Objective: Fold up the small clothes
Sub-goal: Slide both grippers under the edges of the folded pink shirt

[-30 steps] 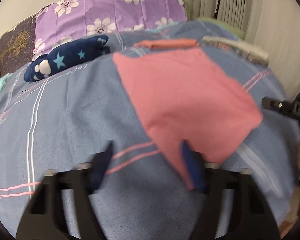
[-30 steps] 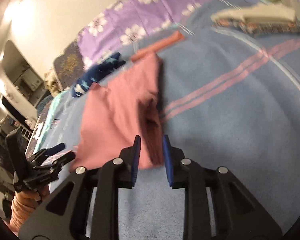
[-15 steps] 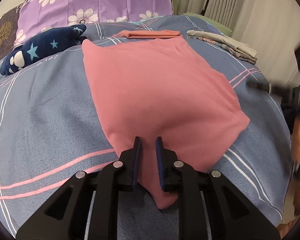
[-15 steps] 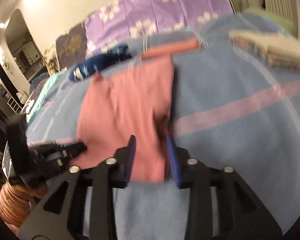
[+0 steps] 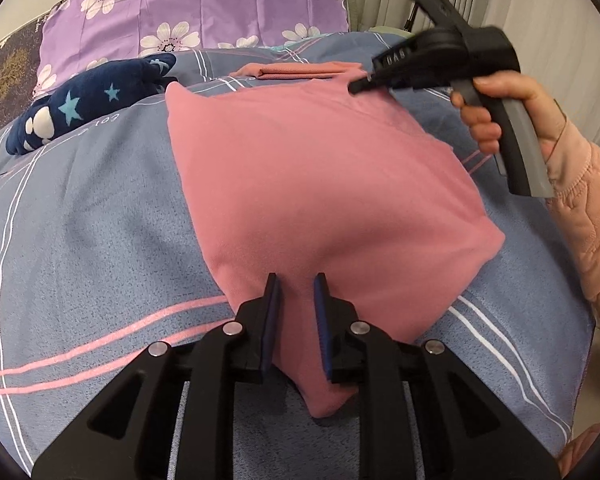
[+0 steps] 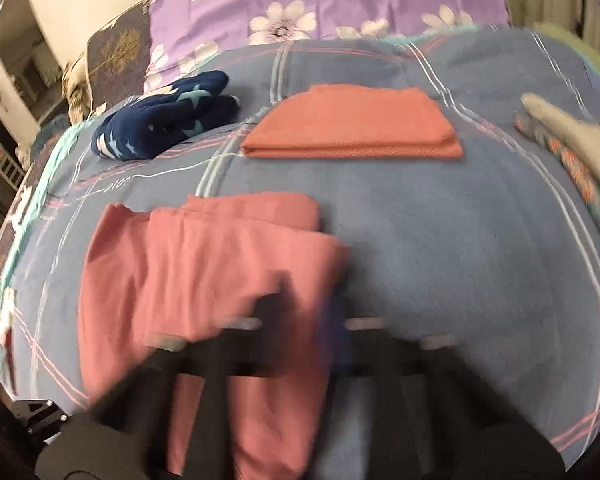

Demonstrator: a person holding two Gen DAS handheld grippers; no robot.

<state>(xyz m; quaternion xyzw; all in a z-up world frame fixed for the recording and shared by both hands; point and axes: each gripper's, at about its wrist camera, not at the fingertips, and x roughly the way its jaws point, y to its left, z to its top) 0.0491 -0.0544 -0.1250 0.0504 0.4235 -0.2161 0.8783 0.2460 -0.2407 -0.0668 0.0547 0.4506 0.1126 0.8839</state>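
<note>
A pink garment (image 5: 312, 184) lies spread on the blue striped bedspread (image 5: 80, 240). My left gripper (image 5: 296, 300) is shut on its near corner, the cloth pinched between the blue pads. My right gripper (image 5: 358, 87) shows in the left wrist view, held in a hand above the garment's far right corner. In the right wrist view the pink garment (image 6: 204, 272) lies partly folded over itself, and my right gripper (image 6: 304, 312) is blurred by motion with pink cloth running down between its fingers.
A folded orange cloth (image 6: 352, 124) lies farther back on the bed. A navy star-print plush (image 5: 88, 100) is at the left. A purple flowered pillow (image 5: 204, 12) is at the head. Folded light clothes (image 6: 572, 148) lie at the right edge.
My left gripper has closed on the garment's near corner. My right gripper has swung from the near right side up over the garment's far right corner, carrying cloth with it.
</note>
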